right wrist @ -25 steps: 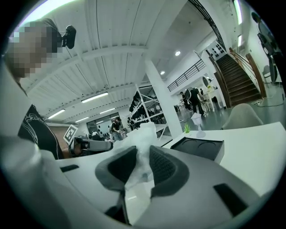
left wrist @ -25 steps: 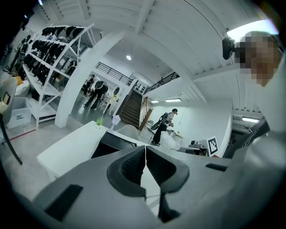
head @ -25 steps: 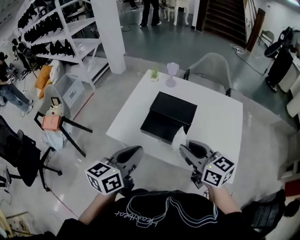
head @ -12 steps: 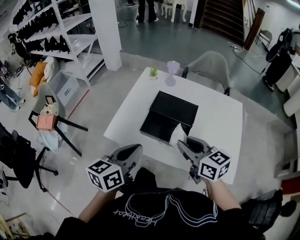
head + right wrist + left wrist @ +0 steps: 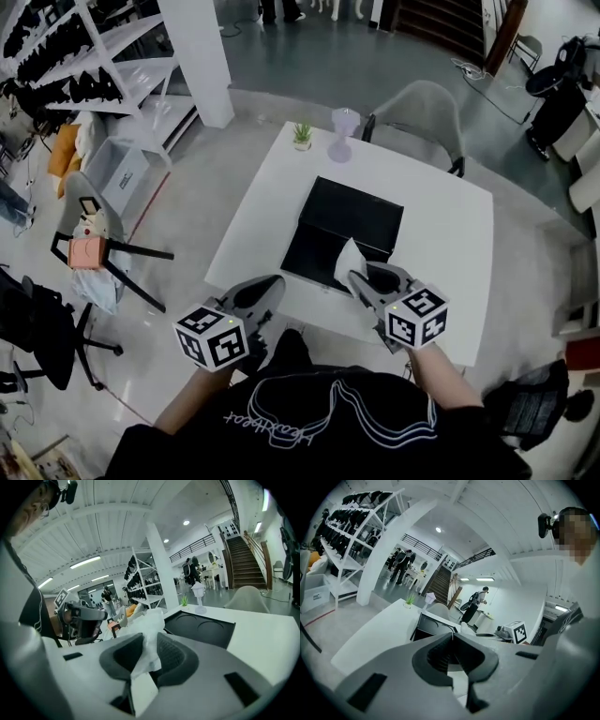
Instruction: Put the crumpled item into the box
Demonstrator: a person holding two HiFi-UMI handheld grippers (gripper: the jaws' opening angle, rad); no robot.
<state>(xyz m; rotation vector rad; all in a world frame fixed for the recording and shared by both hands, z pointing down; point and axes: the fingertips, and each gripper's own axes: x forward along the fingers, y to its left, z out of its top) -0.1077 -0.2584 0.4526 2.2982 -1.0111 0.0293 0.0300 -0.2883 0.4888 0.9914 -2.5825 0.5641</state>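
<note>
Head view showed the right gripper clamped on the crumpled paper. The paper hung just over the near right corner of the black box, not yet inside it. The box lay in the middle of the white tabletop. The left gripper hovered off the tabletop's near edge, left of the box and apart from it. A small potted plant and a pale lilac goblet stood at the far edge, with a grey chair behind them. None of these lay in the path.

Left gripper view had its jaws closed tip to tip with nothing between them, and the box lay ahead.

Right gripper view had the pads pinching the paper, and a puff of it bulged above the tips. Beyond lay the box's black inside with two round recesses; how deep they were could not be told.

The carrying step seemed to be in hand. The next move called for bringing the paper forward over the recessed area, lowering it, then parting the jaws. Being light and springy, the wad might cling to a pad or roll off the rim.
</note>
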